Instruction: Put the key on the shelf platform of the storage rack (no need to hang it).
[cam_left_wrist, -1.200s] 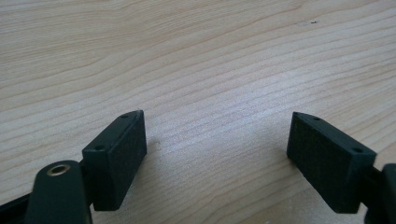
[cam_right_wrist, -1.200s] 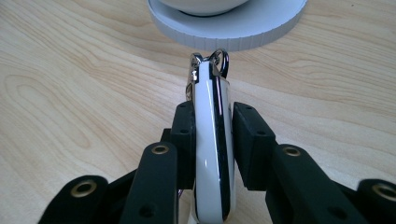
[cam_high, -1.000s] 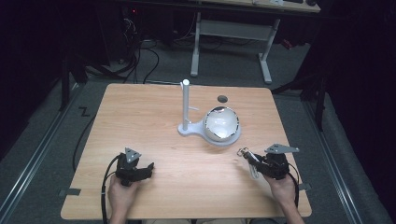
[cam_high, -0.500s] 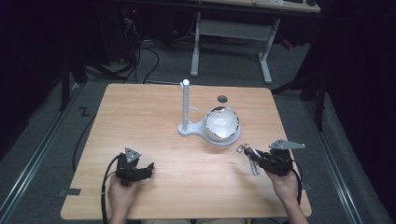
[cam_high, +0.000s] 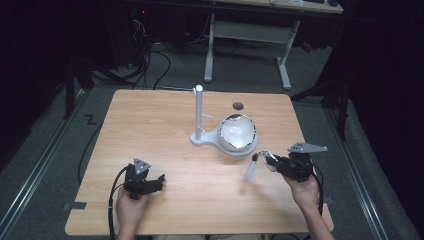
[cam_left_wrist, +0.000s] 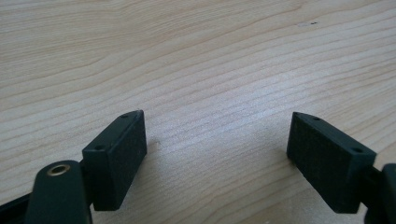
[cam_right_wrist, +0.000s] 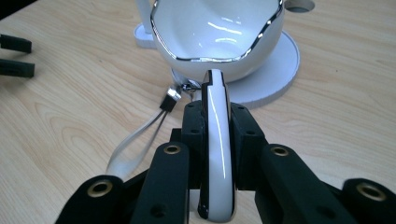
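Observation:
My right gripper (cam_high: 274, 163) (cam_right_wrist: 215, 112) is shut on a flat white fob (cam_right_wrist: 215, 144), held edge-up just above the table. Its jaws have just been closing on the fob. A white strap (cam_high: 251, 170) (cam_right_wrist: 137, 137) hangs from the fob's metal ring toward the tabletop. Straight ahead stands a white bowl with a chrome rim (cam_high: 237, 132) (cam_right_wrist: 215, 32), on a white stand with an upright post (cam_high: 199, 112). My left gripper (cam_high: 159, 181) (cam_left_wrist: 217, 144) rests open on the wood at the near left, nothing between its jaws.
The wooden table (cam_high: 150, 125) has a round cable hole (cam_high: 238, 105) (cam_right_wrist: 299, 4) behind the bowl. The left gripper's jaws (cam_right_wrist: 16, 51) show far left in the right gripper view. A white desk frame (cam_high: 247, 35) and cables lie on the floor beyond.
My right gripper has risen and drifted slightly right with the fob, so the strap now dangles below it. The left hand has stayed put.

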